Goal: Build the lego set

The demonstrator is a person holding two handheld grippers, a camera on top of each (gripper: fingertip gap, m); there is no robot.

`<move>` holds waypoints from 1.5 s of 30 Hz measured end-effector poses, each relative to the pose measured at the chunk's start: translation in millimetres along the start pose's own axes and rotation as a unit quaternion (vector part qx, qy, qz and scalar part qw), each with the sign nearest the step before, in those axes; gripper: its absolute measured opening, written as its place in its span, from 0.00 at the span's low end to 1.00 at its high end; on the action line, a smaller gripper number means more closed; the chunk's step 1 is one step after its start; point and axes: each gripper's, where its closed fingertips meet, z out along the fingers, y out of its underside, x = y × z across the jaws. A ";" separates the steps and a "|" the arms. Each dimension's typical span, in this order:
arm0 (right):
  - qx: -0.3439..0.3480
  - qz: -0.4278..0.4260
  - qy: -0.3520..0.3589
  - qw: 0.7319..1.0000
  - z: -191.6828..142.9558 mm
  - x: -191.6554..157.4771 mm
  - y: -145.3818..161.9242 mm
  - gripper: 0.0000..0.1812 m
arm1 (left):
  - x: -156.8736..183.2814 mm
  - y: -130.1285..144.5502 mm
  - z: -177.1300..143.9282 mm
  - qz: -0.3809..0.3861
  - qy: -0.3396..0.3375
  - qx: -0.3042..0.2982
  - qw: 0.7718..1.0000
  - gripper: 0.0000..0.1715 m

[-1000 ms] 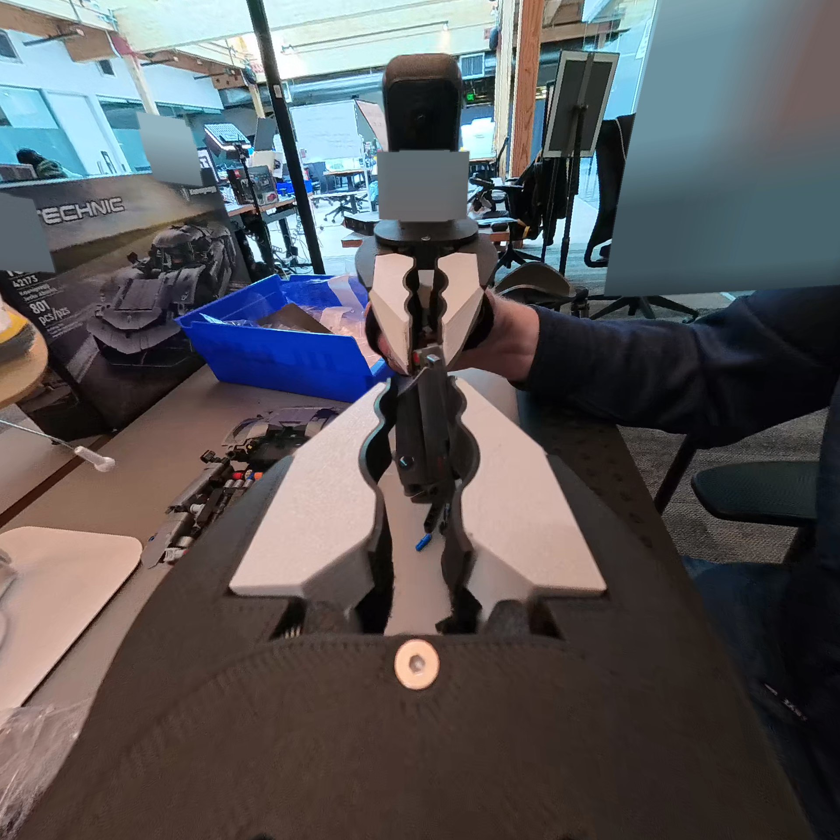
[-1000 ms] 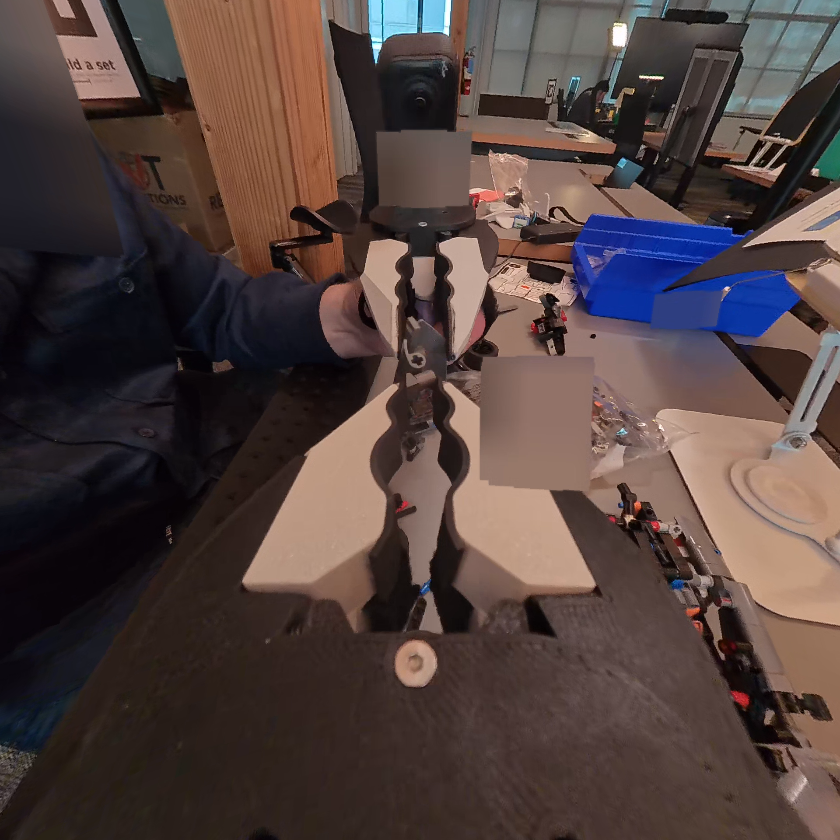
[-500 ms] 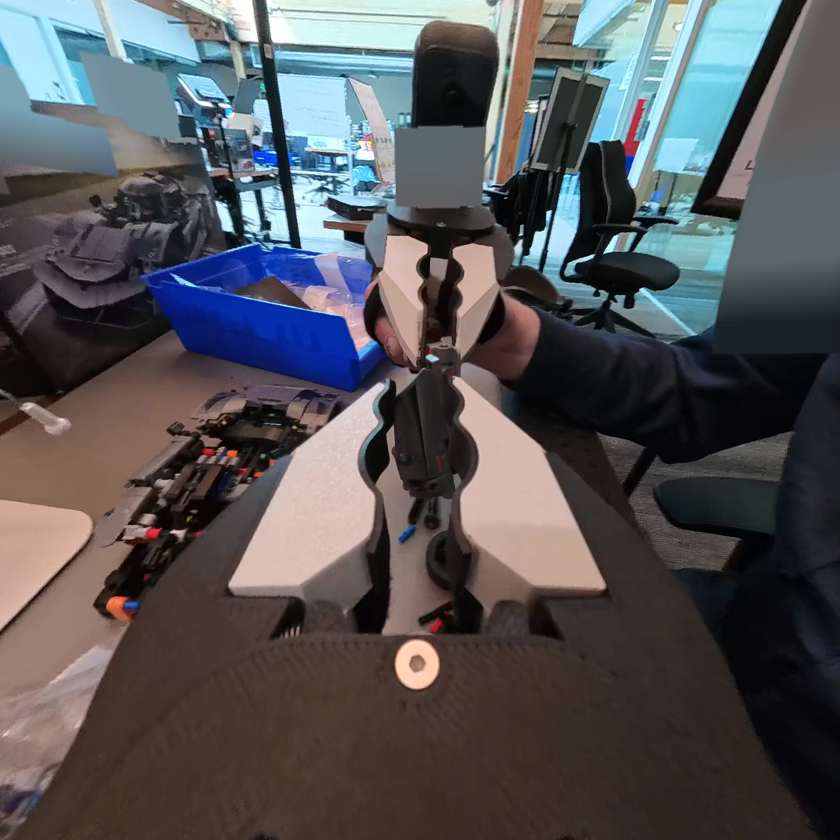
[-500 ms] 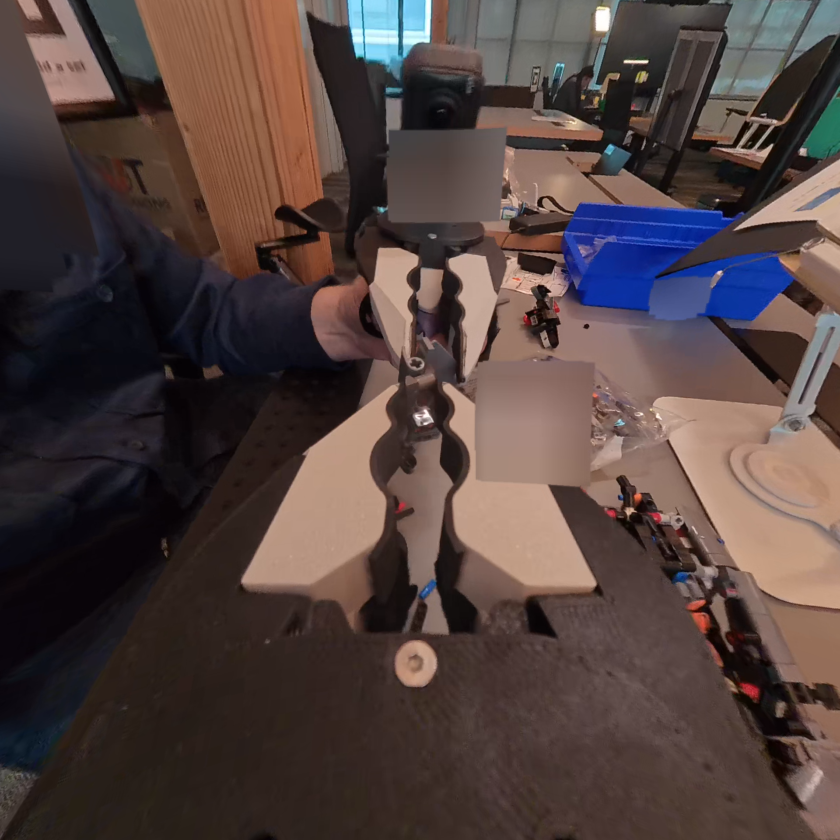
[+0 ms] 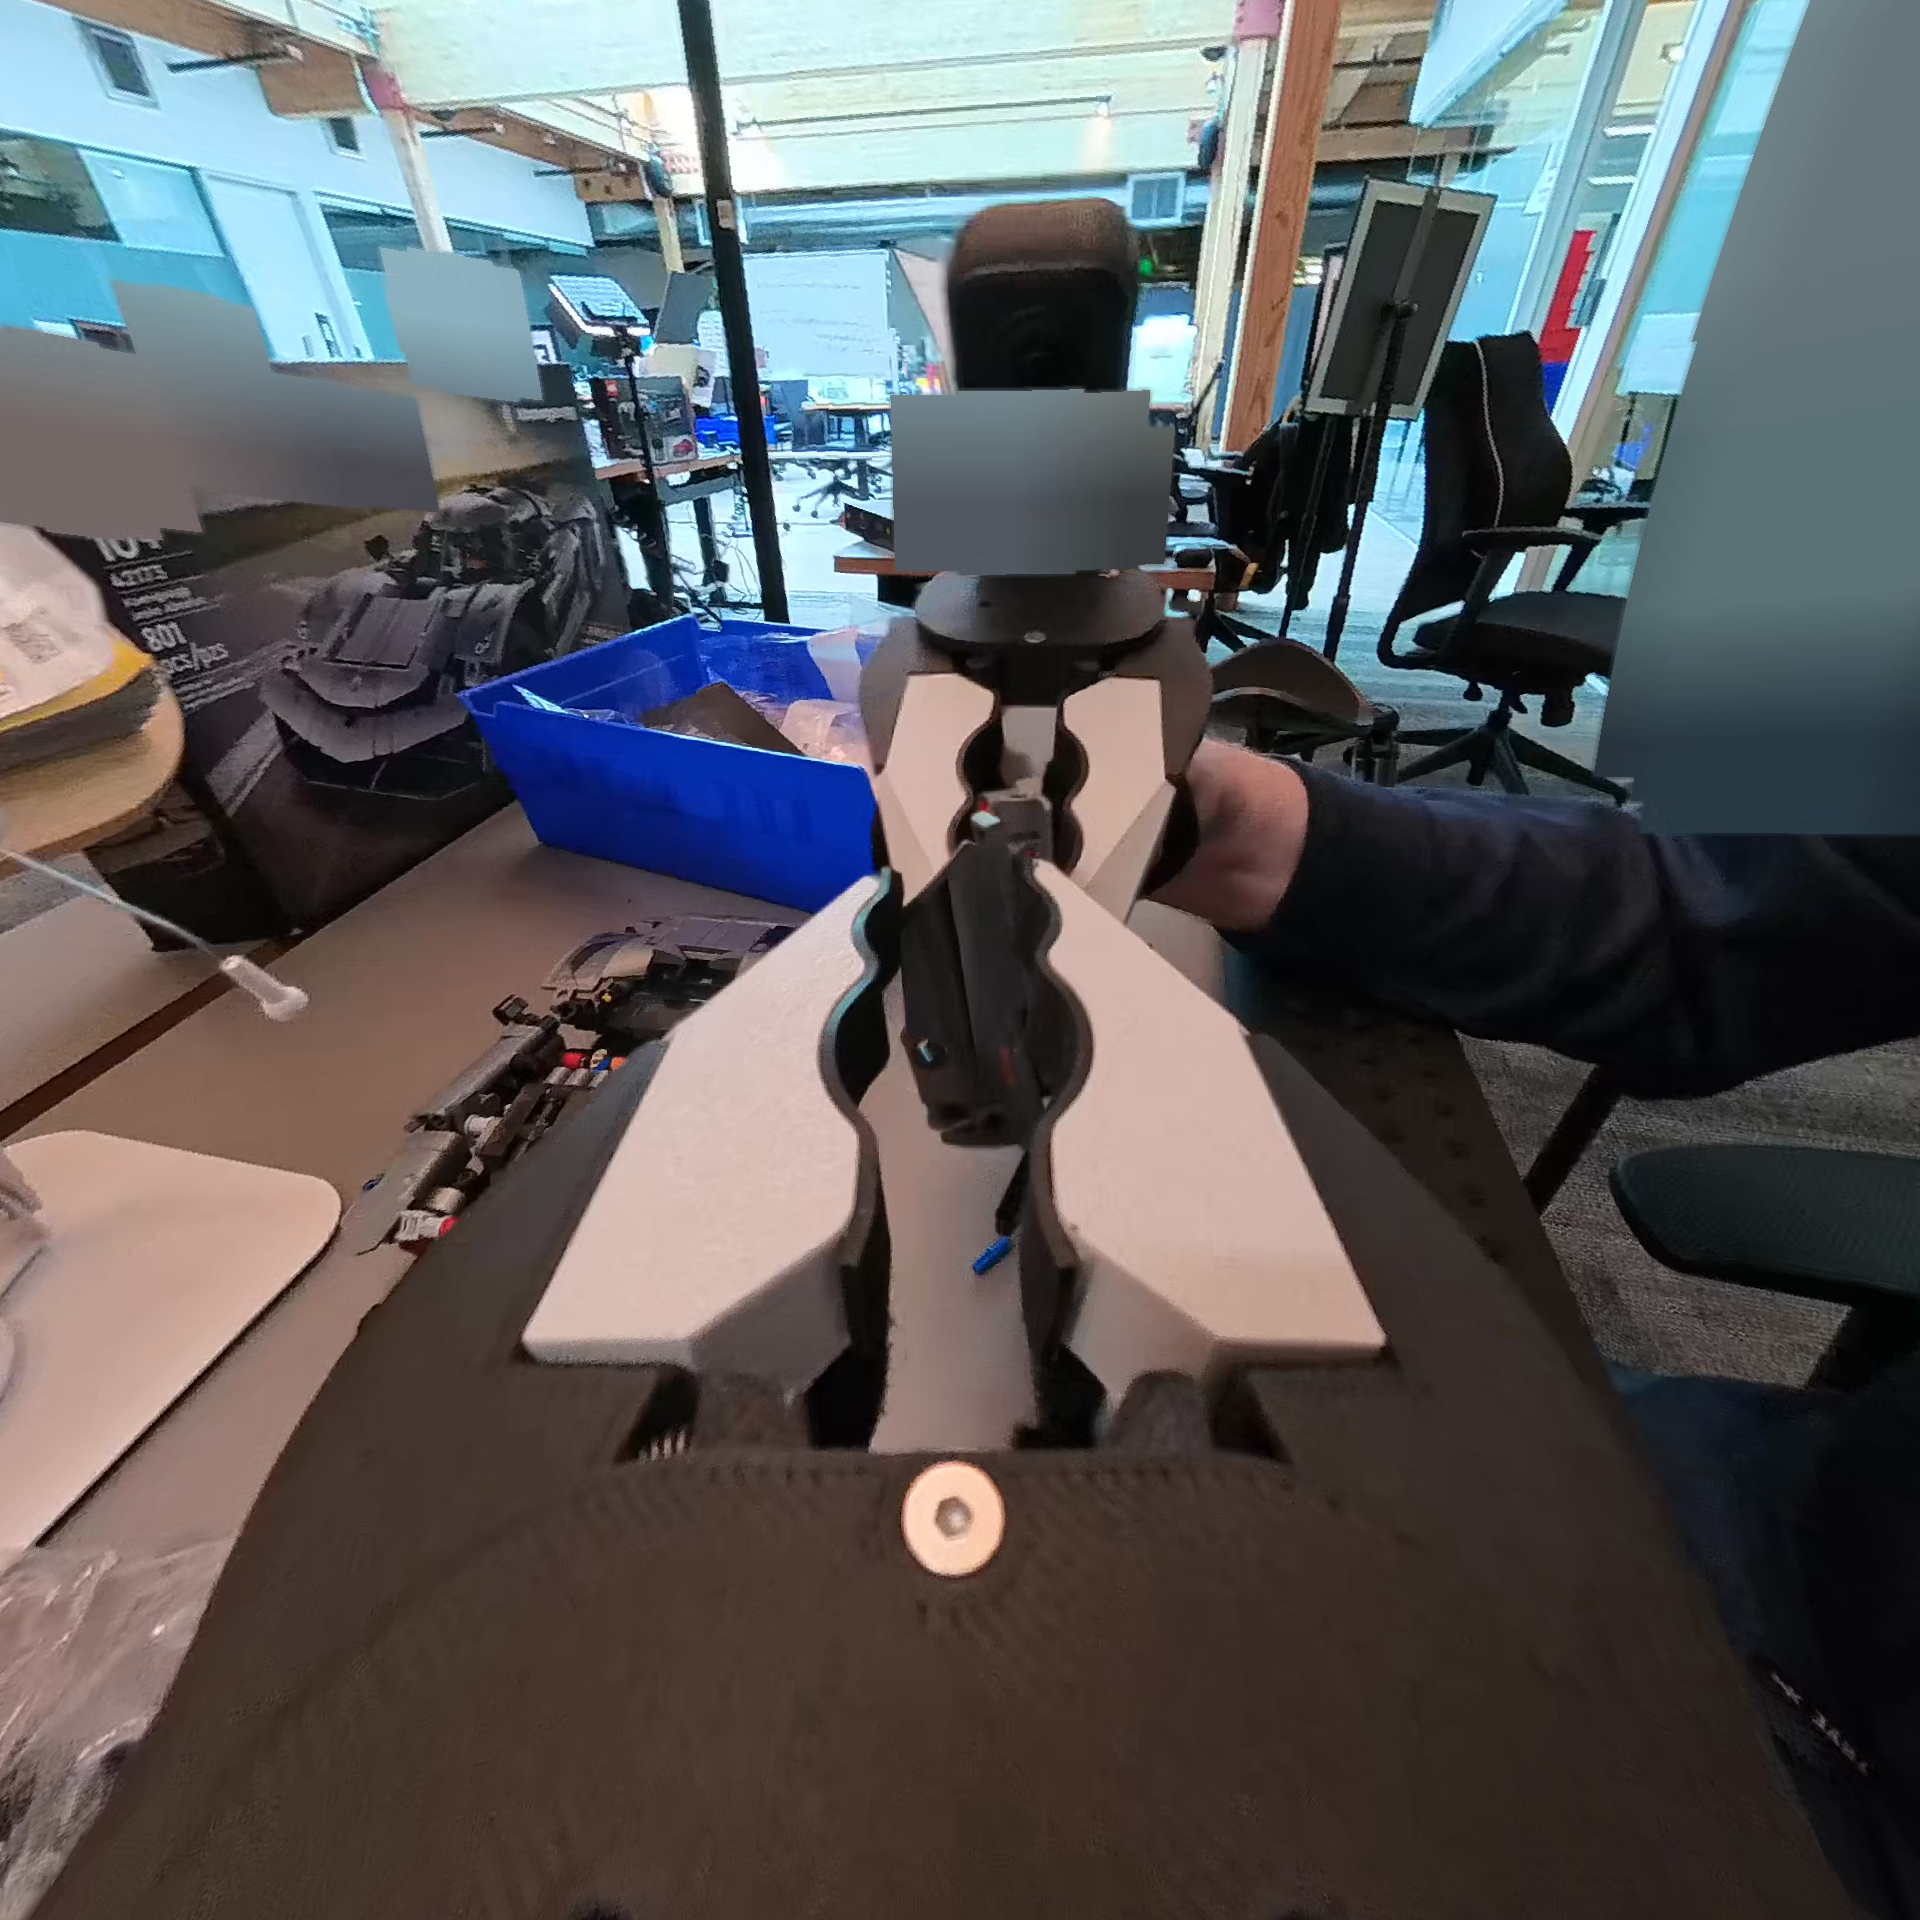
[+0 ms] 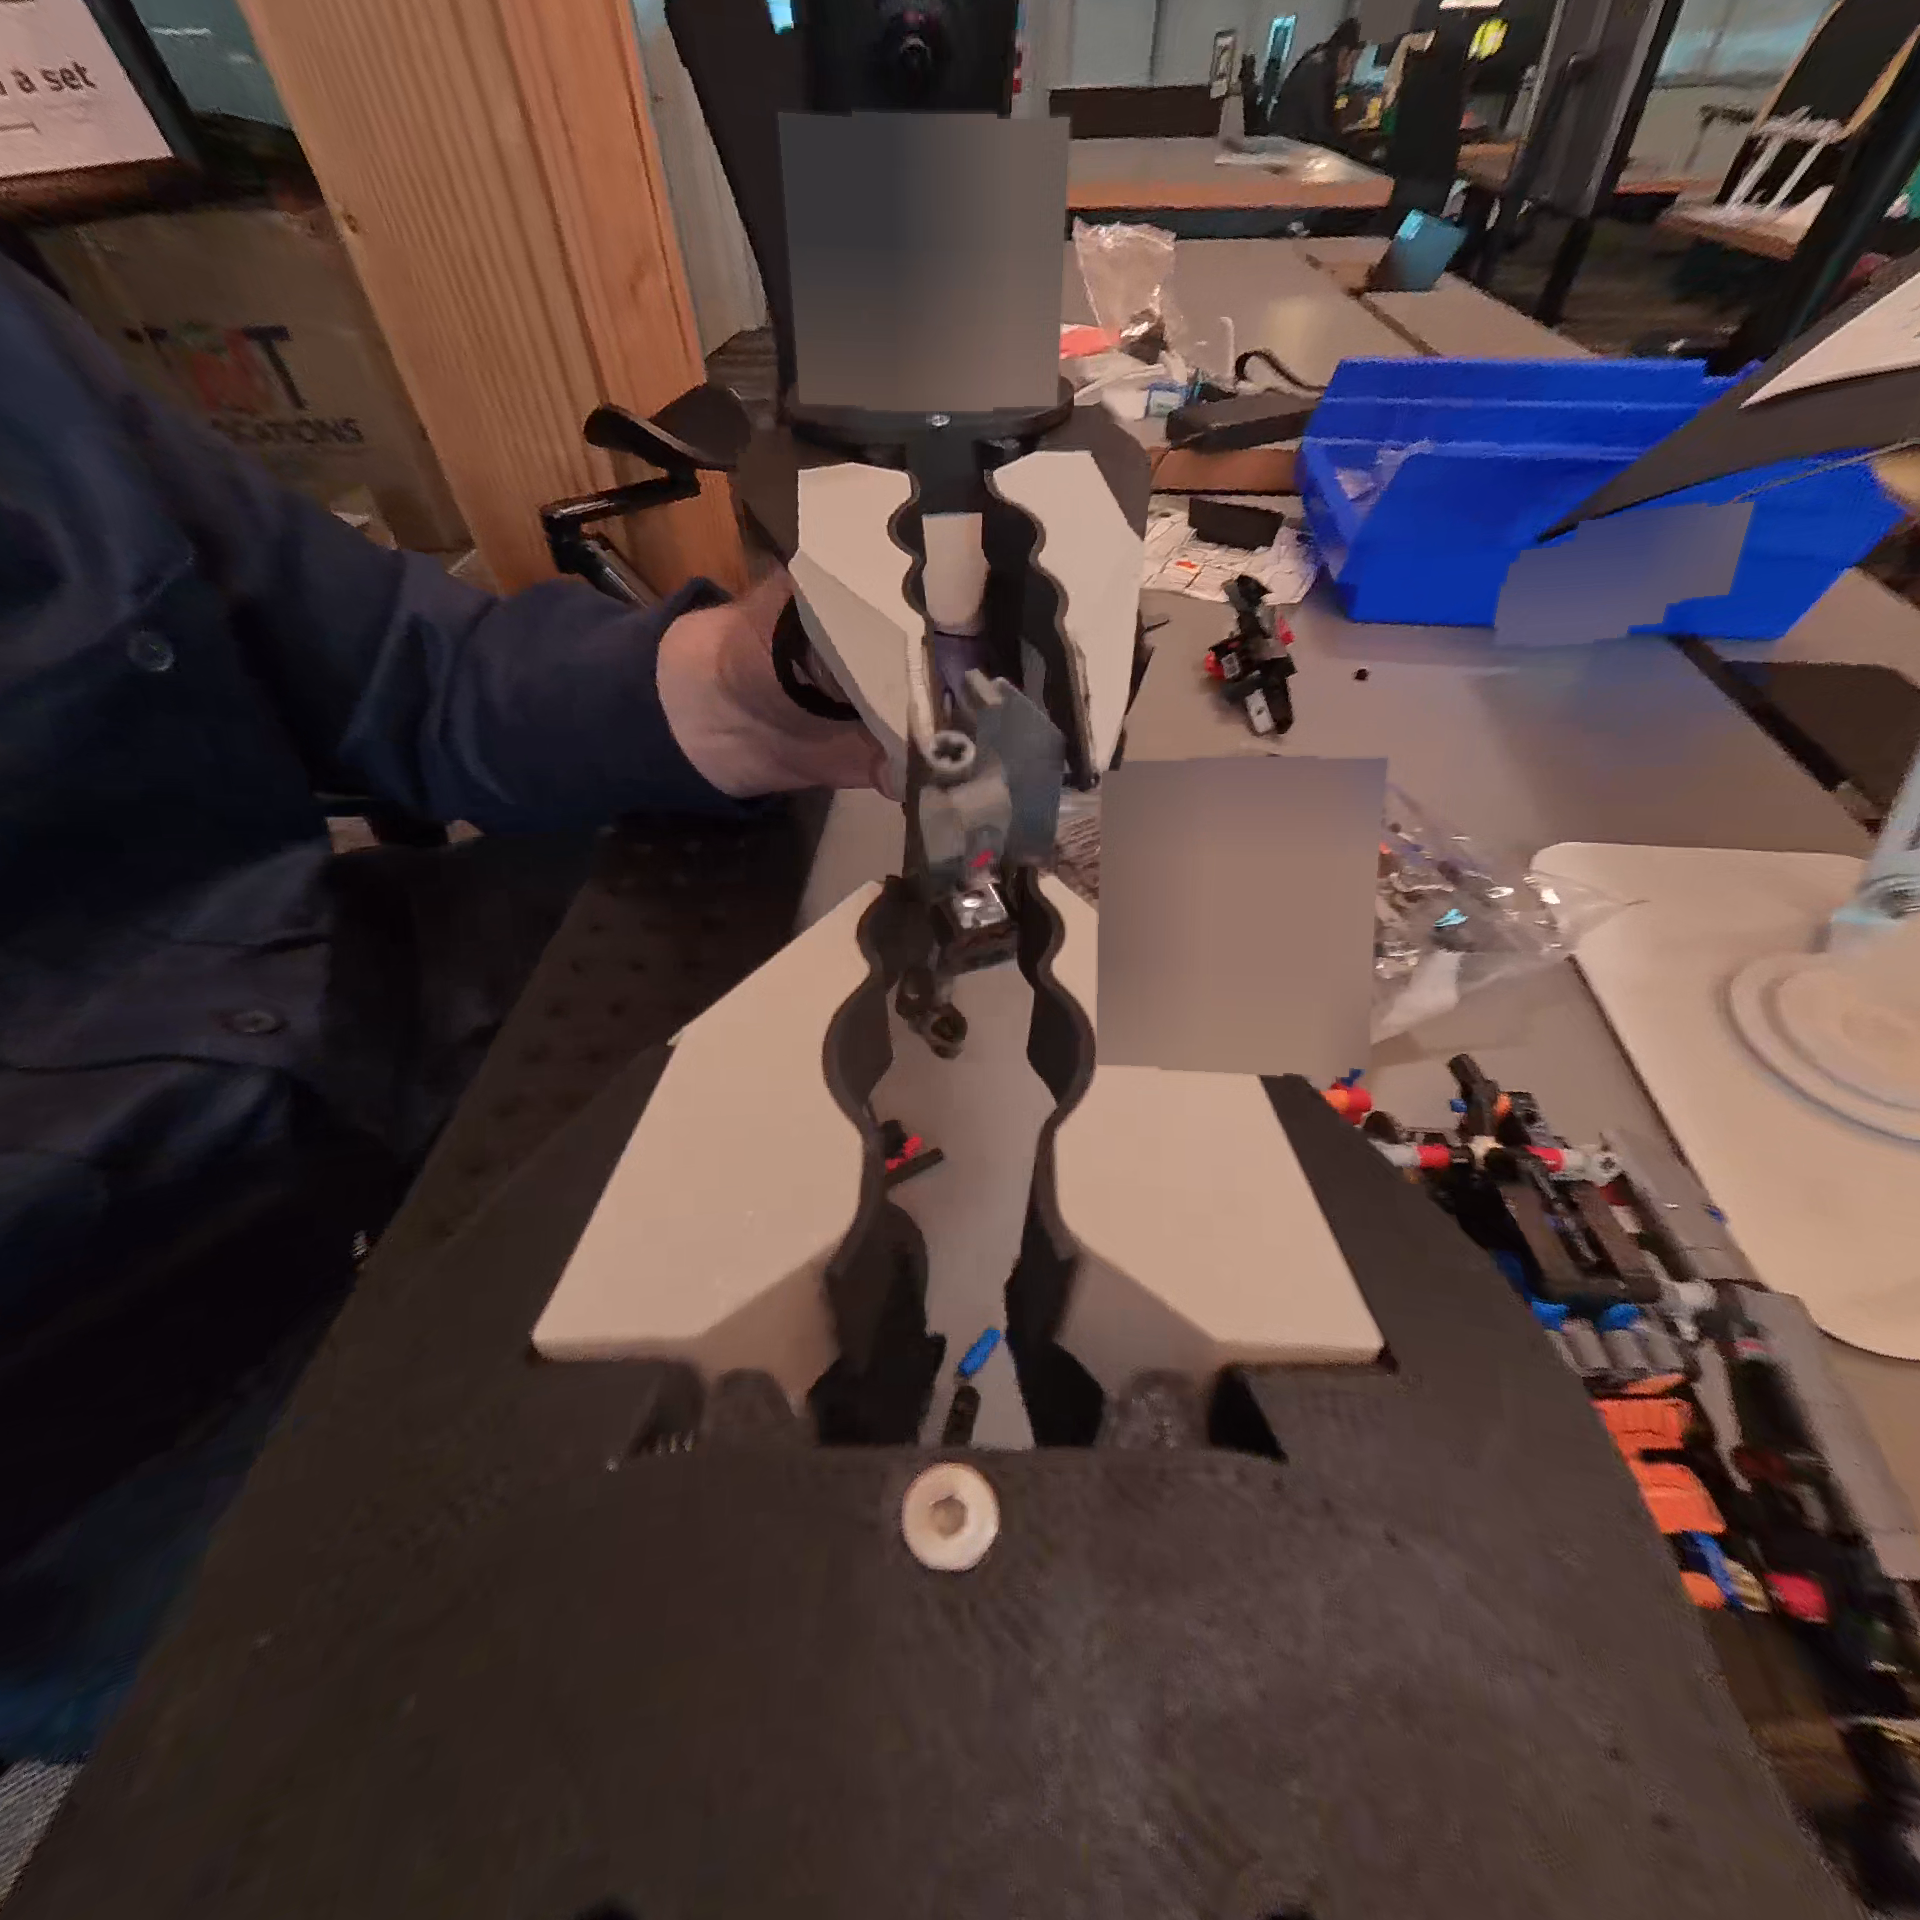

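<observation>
My left gripper (image 5: 961, 883) is shut on a black lego sub-assembly (image 5: 977, 1018) and holds it above the table. My right gripper (image 5: 1008, 831) faces it tip to tip, shut on a small grey lego piece (image 5: 1003, 816) that touches the sub-assembly's far end. In the right wrist view, my right gripper (image 6: 961, 899) grips the small piece (image 6: 971, 914). The left gripper (image 6: 987, 758) is opposite, with the sub-assembly's grey end (image 6: 966, 779) showing. A partly built lego car (image 5: 540, 1060) lies on the table to the left, and also shows in the right wrist view (image 6: 1558, 1247).
A blue bin (image 5: 675, 800) and the set's box (image 5: 364, 665) stand at the back. A white lamp base (image 6: 1818, 1039), a bag of parts (image 6: 1455, 904) and a small lego cluster (image 6: 1252, 665) lie on the table. A blue pin (image 5: 992, 1255) lies below the grippers. The grippers are tip to tip, or close to it. The blue pin (image 5: 992, 1255) is about equally far from each gripper, around 15 cm. Seen from the right wrist view (image 6: 976, 1342) as well.
Both grippers stay shut and tip to tip. The left gripper now looks closer and higher in the right wrist view. The left wrist view has swung back to the left.
</observation>
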 end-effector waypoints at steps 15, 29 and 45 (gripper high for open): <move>0.001 -0.056 0.044 0.997 0.7 -2.2 -9.2 0.06 | -18.4 -3.9 -17.2 -0.077 0.007 0.035 0.996 0.00; 0.128 0.061 -0.063 0.988 -19.4 -6.0 -31.4 0.06 | 4.9 -1.9 2.2 -0.094 0.078 0.029 0.992 0.21; 0.064 0.006 0.012 0.998 -25.9 -0.5 -19.6 0.13 | 5.2 0.0 0.5 -0.022 0.043 0.001 0.999 0.16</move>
